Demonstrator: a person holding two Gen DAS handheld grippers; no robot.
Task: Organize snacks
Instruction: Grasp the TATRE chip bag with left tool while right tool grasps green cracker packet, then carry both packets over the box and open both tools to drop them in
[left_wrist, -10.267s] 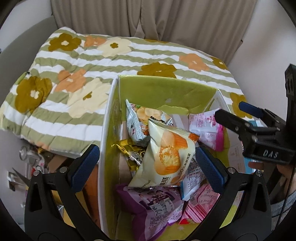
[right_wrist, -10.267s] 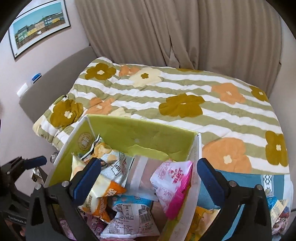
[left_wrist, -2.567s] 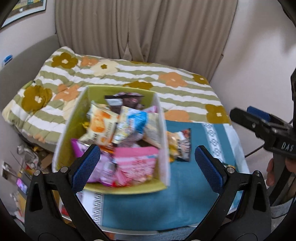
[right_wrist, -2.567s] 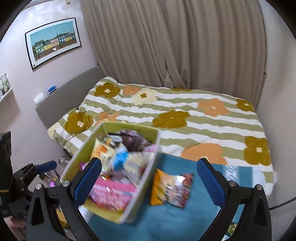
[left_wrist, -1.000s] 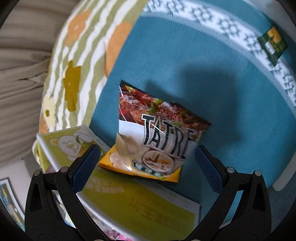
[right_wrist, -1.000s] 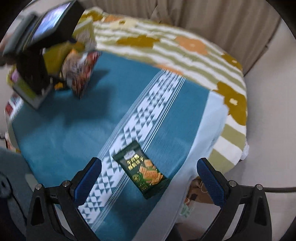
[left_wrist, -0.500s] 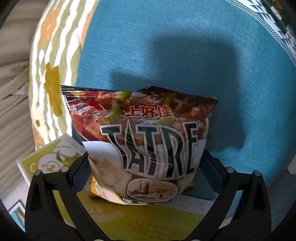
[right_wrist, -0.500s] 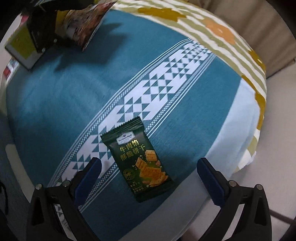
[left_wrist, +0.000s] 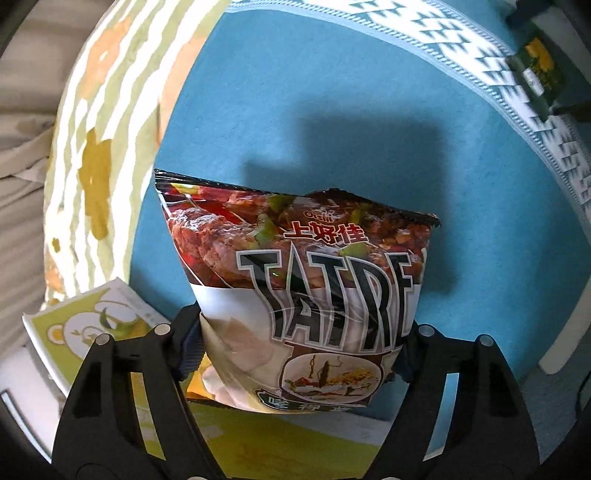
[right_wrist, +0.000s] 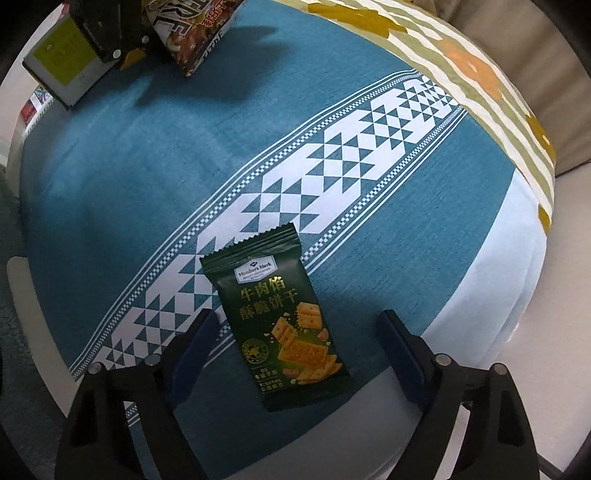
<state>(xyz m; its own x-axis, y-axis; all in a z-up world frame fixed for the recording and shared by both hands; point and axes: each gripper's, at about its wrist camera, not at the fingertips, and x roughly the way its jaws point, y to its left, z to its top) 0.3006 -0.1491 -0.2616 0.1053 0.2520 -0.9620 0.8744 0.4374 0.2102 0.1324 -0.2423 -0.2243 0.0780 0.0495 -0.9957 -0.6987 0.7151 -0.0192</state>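
The left gripper is closing, its pads already pressing both sides of the chip bag beside the green box. The right gripper is closing around the dark green cracker packet, pads not yet touching, on the teal cloth.

Bright daylight, hard shadows, fisheye-bent blurred edges
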